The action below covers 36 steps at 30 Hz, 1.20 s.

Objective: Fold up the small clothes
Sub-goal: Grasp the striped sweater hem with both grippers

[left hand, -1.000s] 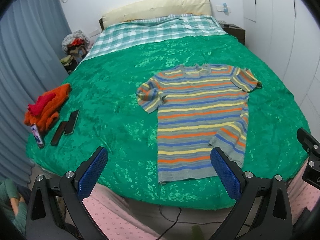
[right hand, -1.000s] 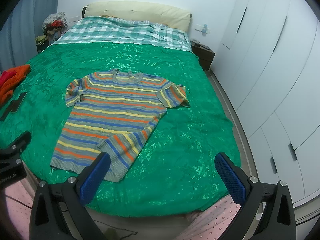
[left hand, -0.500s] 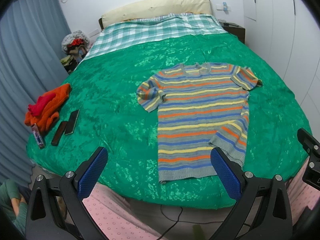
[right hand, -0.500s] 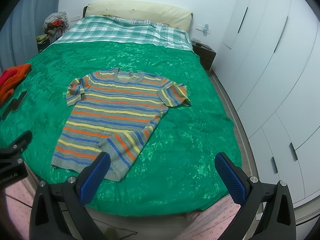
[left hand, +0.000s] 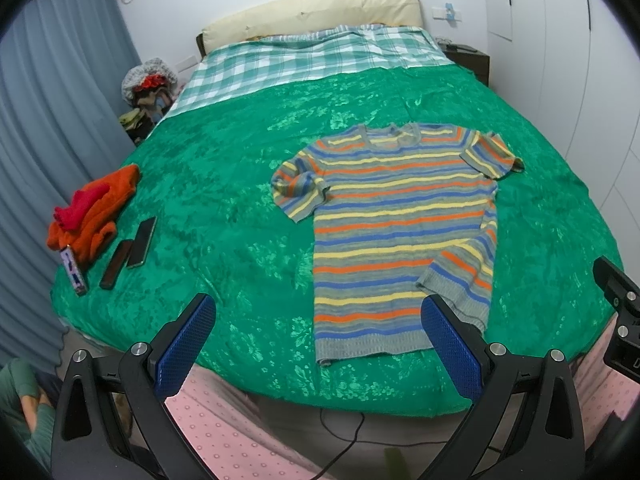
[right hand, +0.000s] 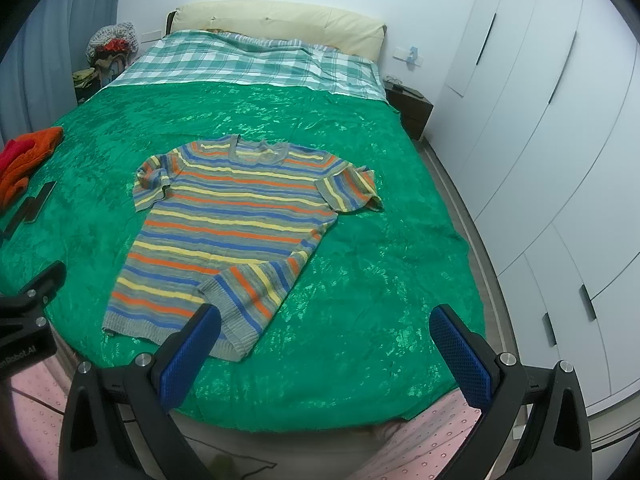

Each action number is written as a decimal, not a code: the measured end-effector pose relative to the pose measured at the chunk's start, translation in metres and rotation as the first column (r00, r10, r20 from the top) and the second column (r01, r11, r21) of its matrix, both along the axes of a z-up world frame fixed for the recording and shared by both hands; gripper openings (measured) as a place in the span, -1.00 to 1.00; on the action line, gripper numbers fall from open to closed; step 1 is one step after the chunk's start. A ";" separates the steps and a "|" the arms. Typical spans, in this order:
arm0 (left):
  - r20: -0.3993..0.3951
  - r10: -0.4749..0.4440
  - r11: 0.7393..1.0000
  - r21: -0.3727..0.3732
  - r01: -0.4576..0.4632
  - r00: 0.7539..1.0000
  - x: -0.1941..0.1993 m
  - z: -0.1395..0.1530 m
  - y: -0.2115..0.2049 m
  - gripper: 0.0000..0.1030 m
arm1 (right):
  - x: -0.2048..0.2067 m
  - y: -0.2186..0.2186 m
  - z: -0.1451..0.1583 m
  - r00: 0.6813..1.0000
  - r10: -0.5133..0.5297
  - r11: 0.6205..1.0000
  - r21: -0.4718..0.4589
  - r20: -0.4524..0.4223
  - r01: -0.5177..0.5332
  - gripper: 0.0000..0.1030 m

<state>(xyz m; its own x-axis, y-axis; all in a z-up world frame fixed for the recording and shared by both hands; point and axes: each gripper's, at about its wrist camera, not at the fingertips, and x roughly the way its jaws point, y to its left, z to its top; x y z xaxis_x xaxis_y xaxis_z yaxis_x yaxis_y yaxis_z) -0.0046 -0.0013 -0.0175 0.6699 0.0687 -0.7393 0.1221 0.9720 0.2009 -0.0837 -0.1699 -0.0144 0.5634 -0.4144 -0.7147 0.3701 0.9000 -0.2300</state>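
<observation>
Your left gripper and right gripper both stand fully open, holding nothing, at the foot edge of the green bedspread. The striped sweater lies flat mid-bedspread, one hem corner folded over.

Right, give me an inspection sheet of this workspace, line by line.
Surface: green bedspread, wrinkled.
Job's things: striped sweater lying flat, one lower corner turned up over its front.
Clutter: orange and red clothes, two dark phones, small printed box near the bed's edge.
Grippers: left gripper and right gripper open, holding nothing, off the bed's near edge.
Cables: black cable on the floor.
Surroundings: plaid sheet, white wardrobe, curtain, nightstand.
</observation>
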 end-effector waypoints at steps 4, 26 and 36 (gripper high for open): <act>-0.018 0.001 1.000 -0.002 -0.001 1.000 0.010 -0.017 0.010 0.99 | 0.000 -0.001 -0.005 1.000 0.007 1.000 0.013 0.019 -0.007 0.99; -0.351 -0.077 0.974 -0.225 -0.004 0.933 0.067 -0.190 0.050 -0.87 | 0.099 -0.033 -0.176 0.983 0.157 0.948 0.294 -0.100 -0.121 -0.96; -0.380 -0.088 0.970 -0.244 -0.008 0.921 0.065 -0.191 0.062 -0.88 | -0.019 -0.127 -0.187 0.964 -0.146 0.881 0.415 -0.221 0.229 -0.96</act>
<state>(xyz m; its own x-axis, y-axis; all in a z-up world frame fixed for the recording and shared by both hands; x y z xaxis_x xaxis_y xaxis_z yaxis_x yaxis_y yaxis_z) 0.0605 0.0611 -0.2090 0.3277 -0.1607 -0.9310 0.1834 0.9775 -0.1042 -0.1026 -0.2972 -0.2019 0.3526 -0.1255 -0.9273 0.5320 0.8421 0.0883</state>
